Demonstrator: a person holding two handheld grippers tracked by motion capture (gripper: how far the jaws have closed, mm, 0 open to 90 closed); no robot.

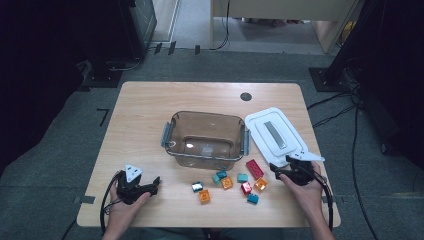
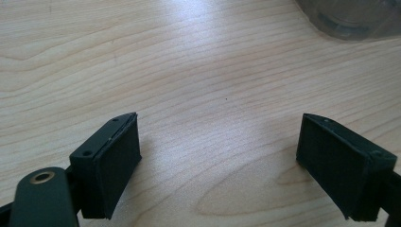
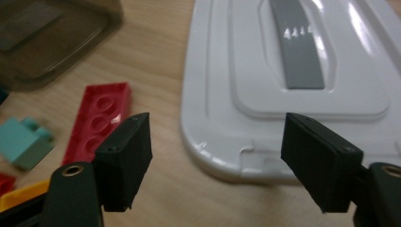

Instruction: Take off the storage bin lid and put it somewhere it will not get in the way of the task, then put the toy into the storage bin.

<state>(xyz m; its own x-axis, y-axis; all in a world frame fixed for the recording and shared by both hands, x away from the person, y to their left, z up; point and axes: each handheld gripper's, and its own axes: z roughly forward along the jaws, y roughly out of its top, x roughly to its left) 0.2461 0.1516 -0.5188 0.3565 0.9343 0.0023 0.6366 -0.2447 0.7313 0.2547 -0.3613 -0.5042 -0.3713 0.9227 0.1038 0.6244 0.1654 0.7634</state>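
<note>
A clear brownish tub (image 1: 205, 140) stands mid-table with its white lid (image 1: 275, 132) lying flat to its right. Several small bricks lie in front of the tub, among them a long red brick (image 1: 254, 169), an orange one (image 1: 204, 196) and a teal one (image 1: 253, 199). My right gripper (image 1: 280, 167) is open just before the lid's near corner. In the right gripper view its jaws (image 3: 217, 137) frame the lid's edge (image 3: 222, 161), with the red brick (image 3: 97, 120) to their left, and nothing is gripped. My left gripper (image 1: 156, 182) rests open at the front left, over bare wood (image 2: 220, 142).
The wooden table (image 1: 145, 115) has open room at the left and behind the tub. A dark round grommet (image 1: 245, 96) sits near the far edge. The tub's corner (image 2: 350, 19) shows at the top right of the left gripper view.
</note>
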